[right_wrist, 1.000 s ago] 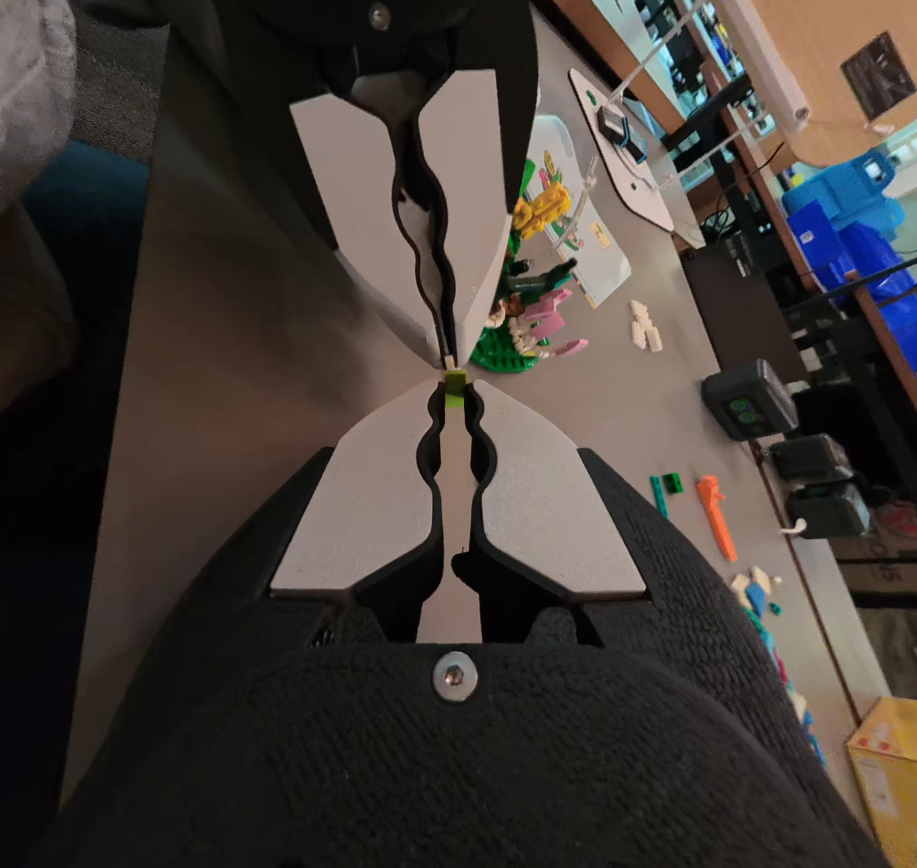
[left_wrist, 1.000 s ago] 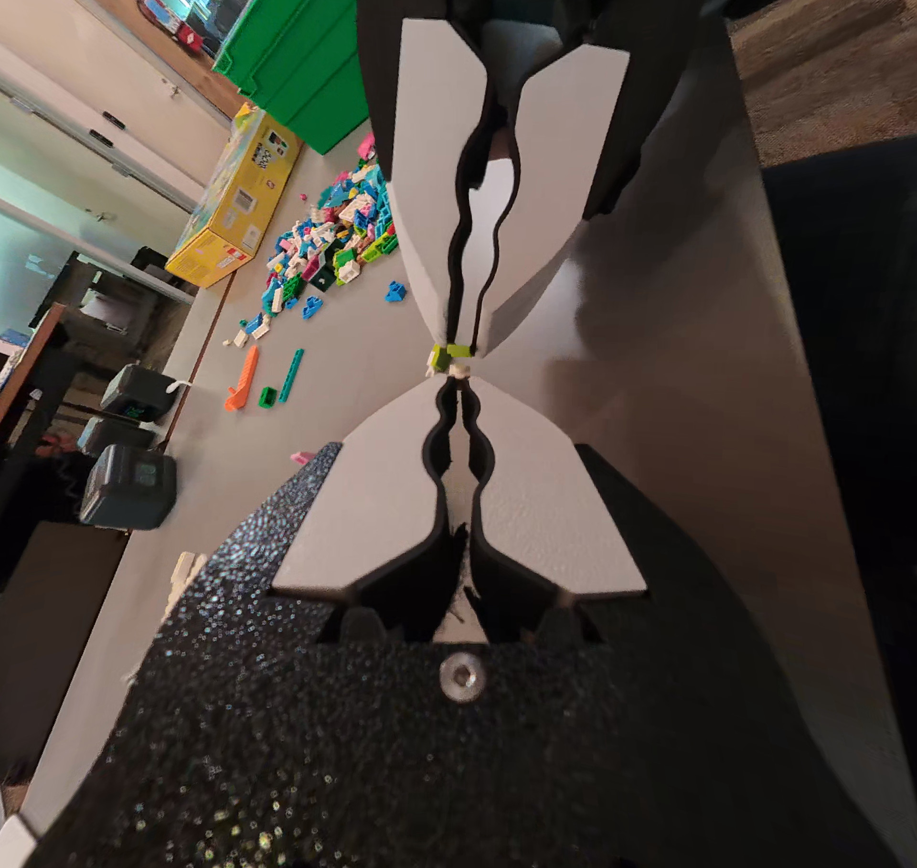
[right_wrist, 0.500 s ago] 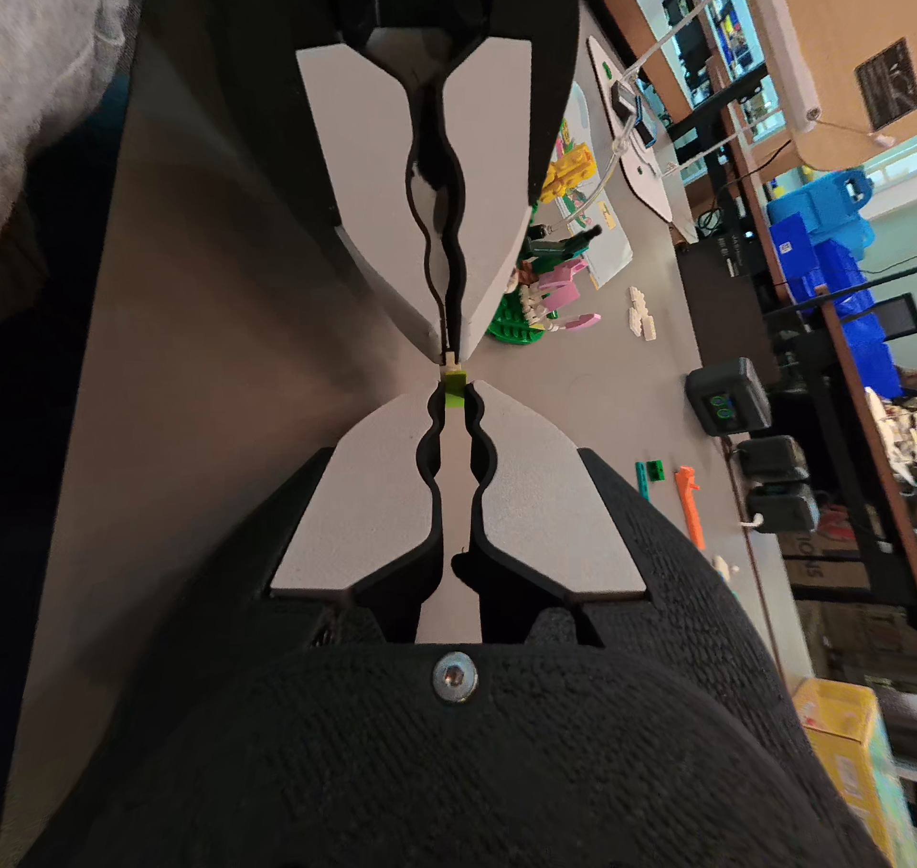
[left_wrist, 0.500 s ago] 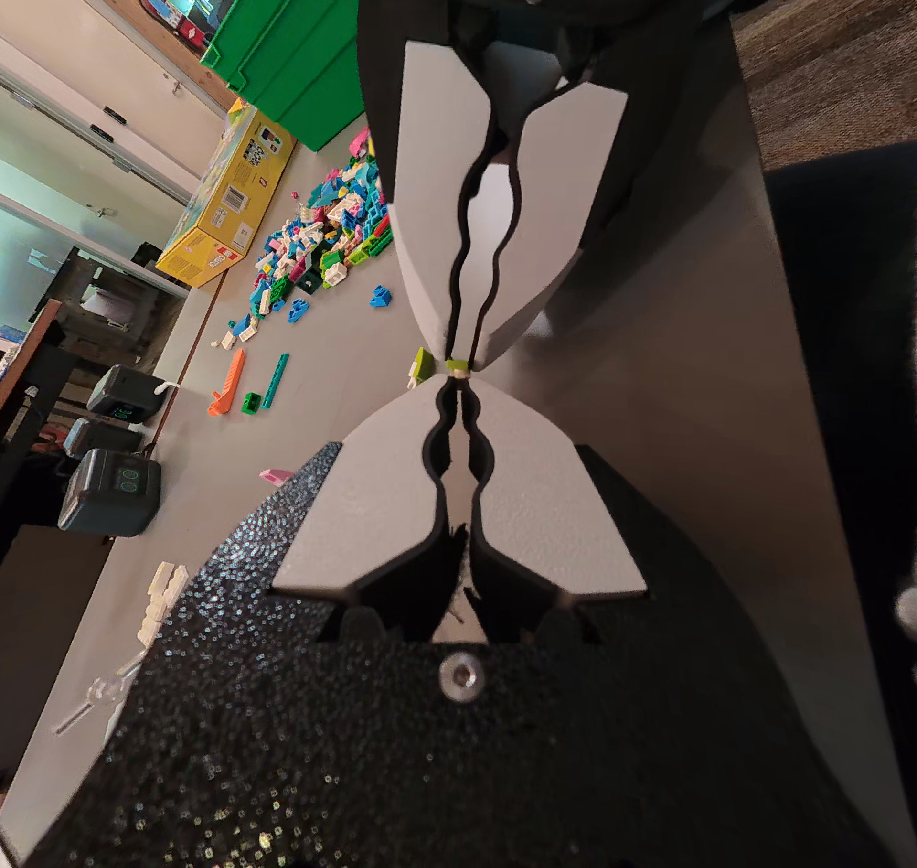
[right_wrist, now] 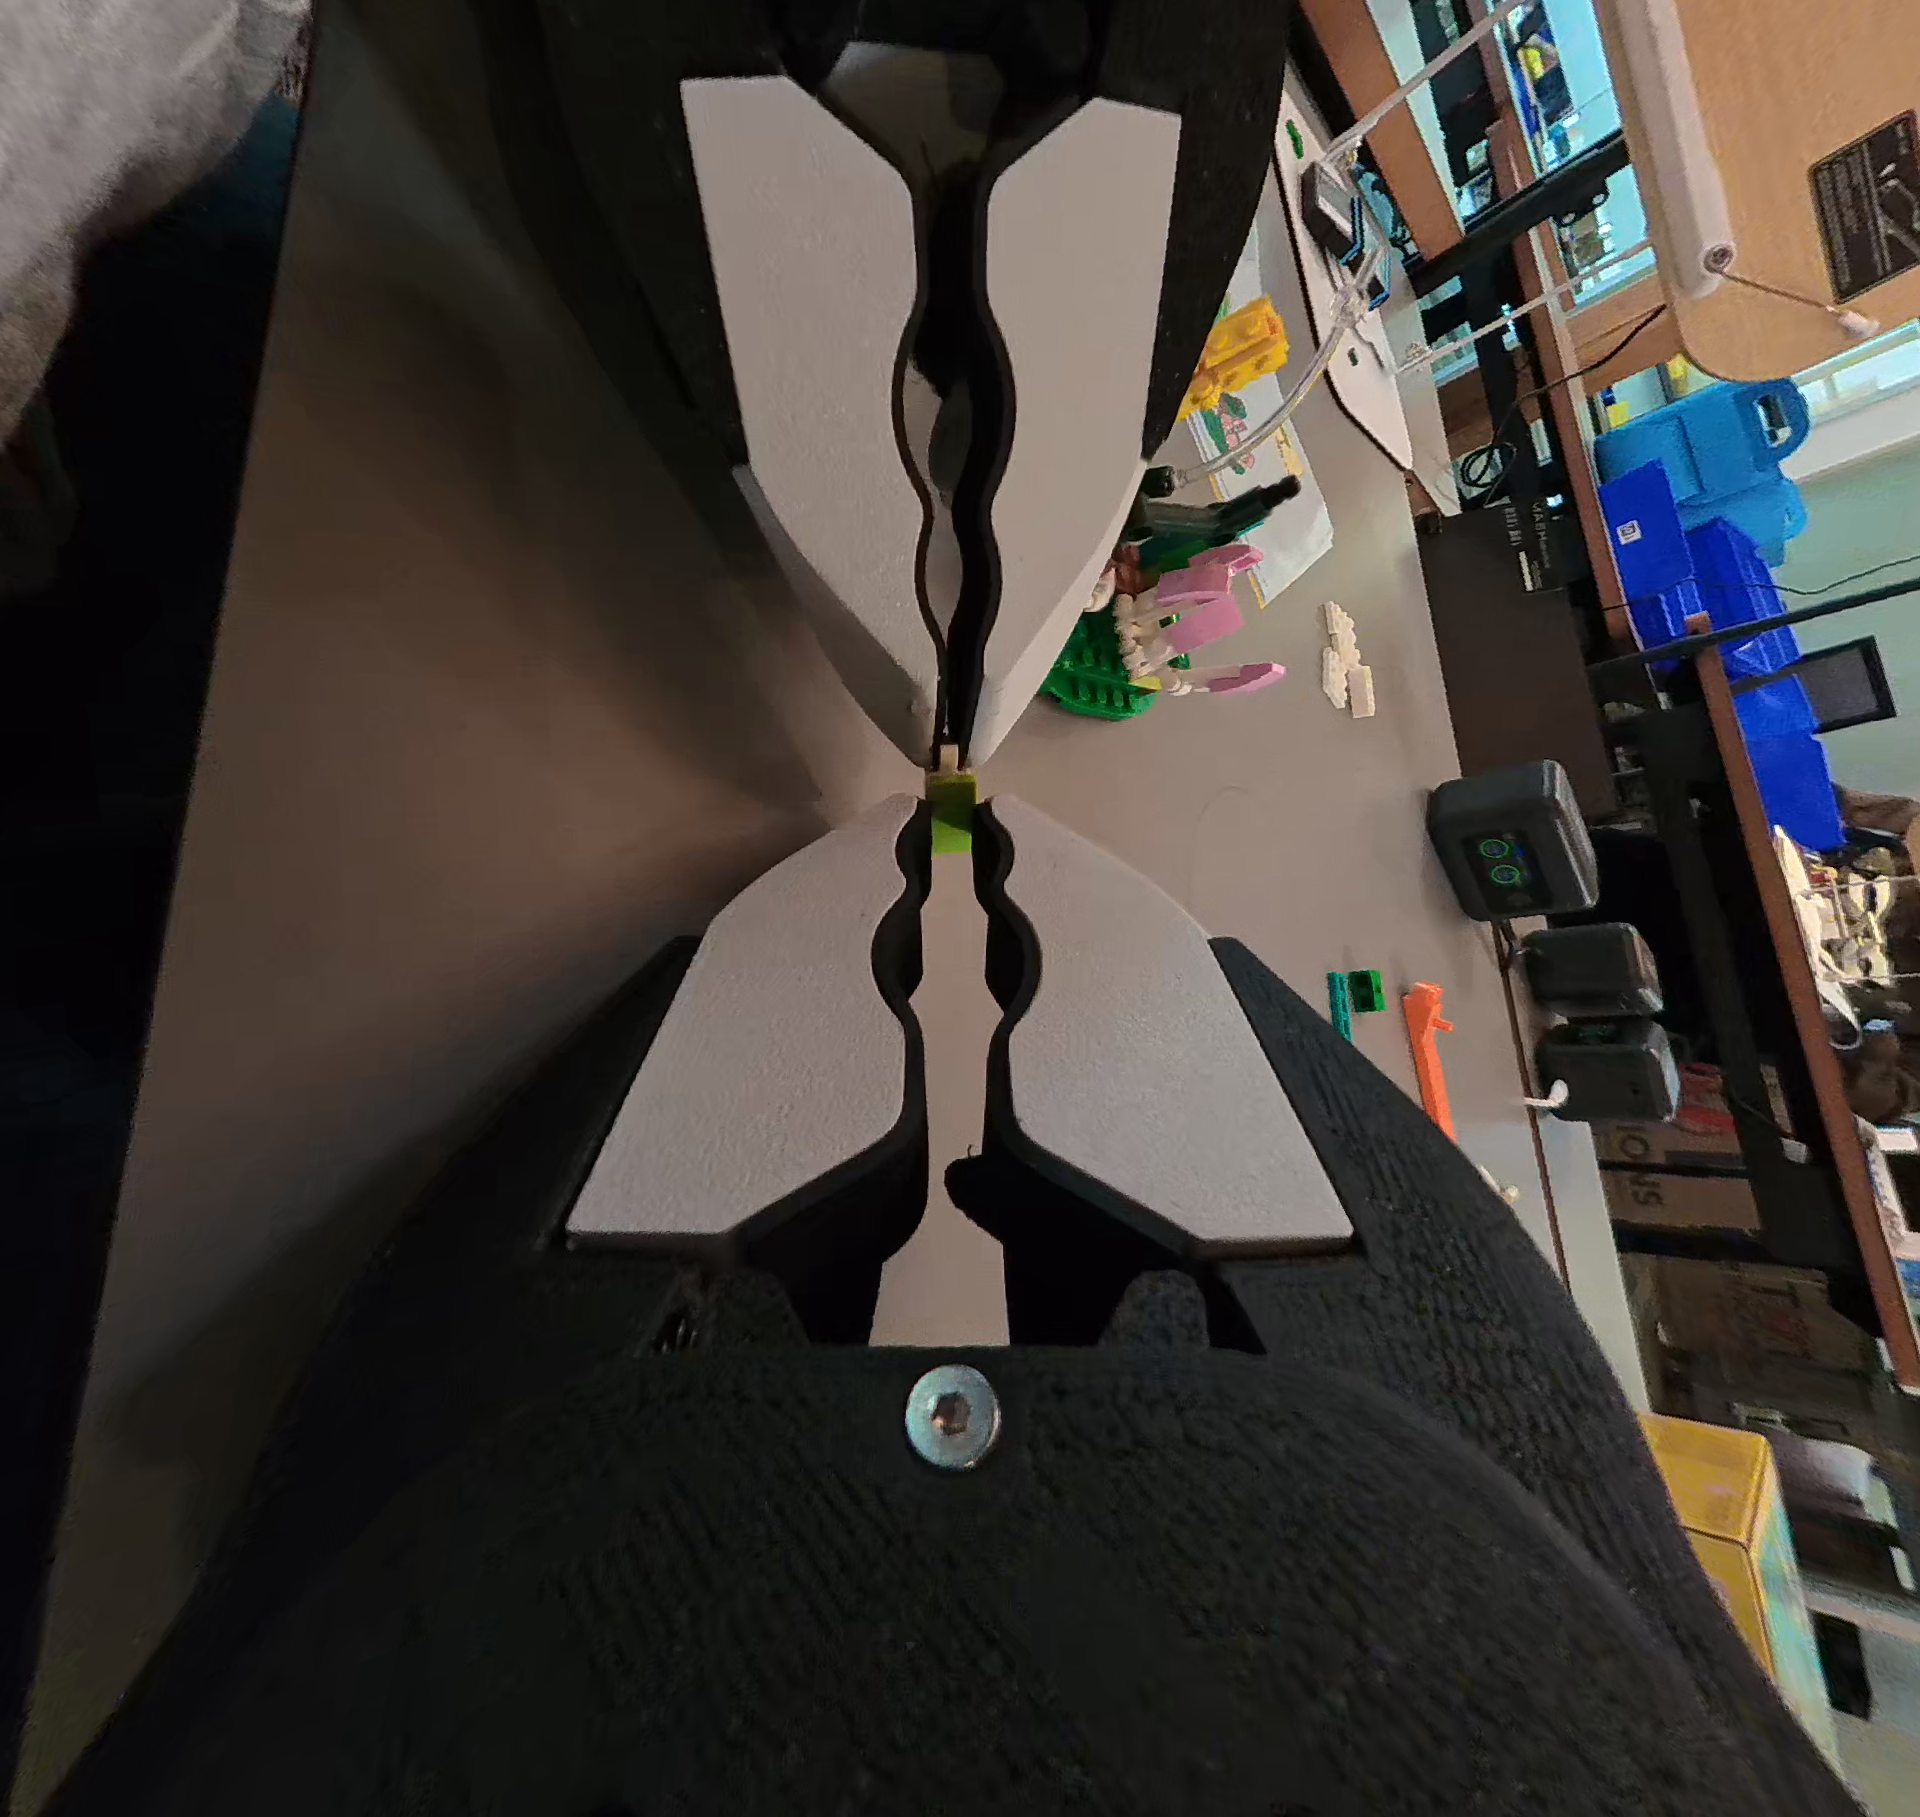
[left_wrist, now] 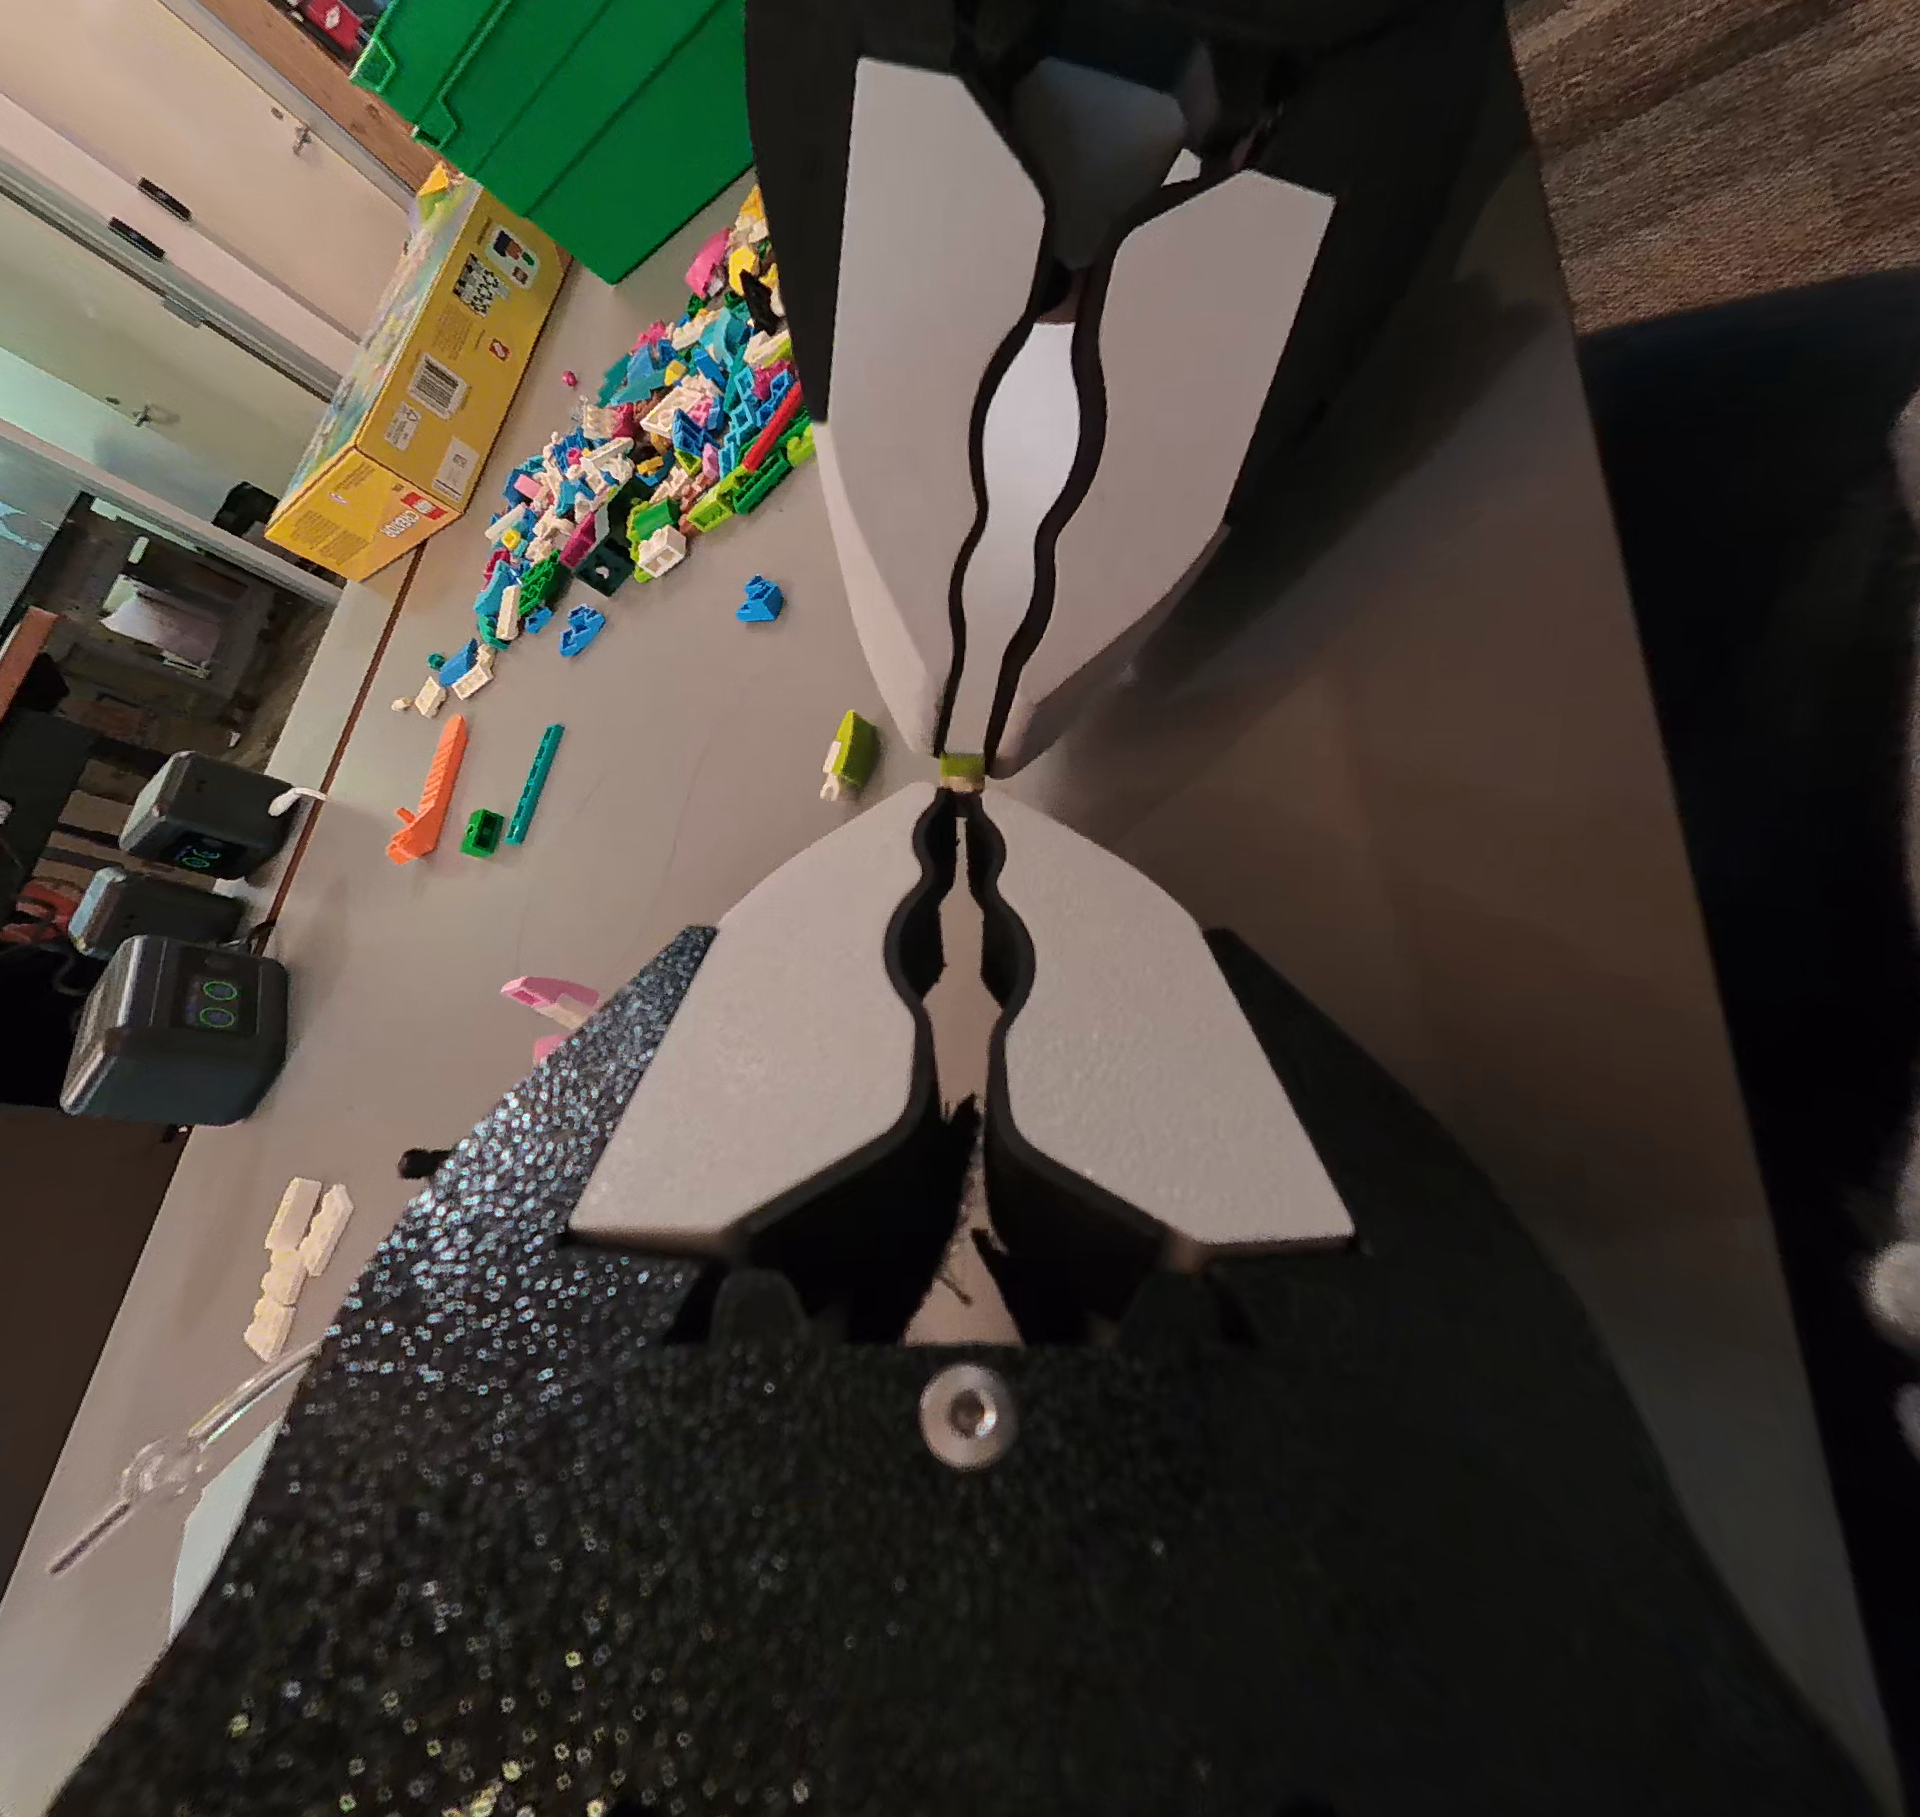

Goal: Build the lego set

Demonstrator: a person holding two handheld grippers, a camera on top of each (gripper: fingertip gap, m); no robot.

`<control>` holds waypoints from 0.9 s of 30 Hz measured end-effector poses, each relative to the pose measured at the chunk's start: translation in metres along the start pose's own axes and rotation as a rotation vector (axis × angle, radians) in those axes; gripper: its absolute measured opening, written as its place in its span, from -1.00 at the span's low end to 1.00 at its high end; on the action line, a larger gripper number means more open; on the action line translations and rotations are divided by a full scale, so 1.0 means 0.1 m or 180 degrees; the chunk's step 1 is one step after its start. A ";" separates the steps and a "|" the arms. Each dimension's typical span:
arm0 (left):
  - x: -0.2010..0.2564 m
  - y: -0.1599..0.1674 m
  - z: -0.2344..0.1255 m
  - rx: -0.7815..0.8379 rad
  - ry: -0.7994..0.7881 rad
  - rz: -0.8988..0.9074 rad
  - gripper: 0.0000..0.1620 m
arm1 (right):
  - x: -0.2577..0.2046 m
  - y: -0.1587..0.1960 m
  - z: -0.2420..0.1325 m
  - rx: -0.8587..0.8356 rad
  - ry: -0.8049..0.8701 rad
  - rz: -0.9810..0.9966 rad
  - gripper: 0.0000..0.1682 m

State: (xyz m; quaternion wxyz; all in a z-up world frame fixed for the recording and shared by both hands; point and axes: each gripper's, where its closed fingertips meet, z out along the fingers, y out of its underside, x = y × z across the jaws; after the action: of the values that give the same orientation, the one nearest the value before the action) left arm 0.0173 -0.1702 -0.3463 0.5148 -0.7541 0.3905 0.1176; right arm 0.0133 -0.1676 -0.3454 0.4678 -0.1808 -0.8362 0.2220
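Now both tools meet tip to tip: the right tool (right_wrist: 953,822) pinches a lime green brick (right_wrist: 953,811), the left tool (left_wrist: 958,811) a small white piece (right_wrist: 951,757); next, press them squarely together.

lime brick (right_wrist: 953,825) | yellow box (left_wrist: 416,406) | green bins (left_wrist: 582,53) | orange separator (left_wrist: 428,788)
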 end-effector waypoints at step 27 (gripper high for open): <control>-0.05 -0.19 -0.15 0.0554 -0.0009 -0.0053 -0.98 | 0.08 -0.16 -0.05 0.0324 0.0204 0.0072 -0.93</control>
State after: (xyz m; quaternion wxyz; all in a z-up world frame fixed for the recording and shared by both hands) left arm 0.0243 -0.1773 -0.3236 0.5799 -0.7095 0.3923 0.0800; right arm 0.0117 -0.1758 -0.3288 0.5003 -0.1732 -0.8063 0.2637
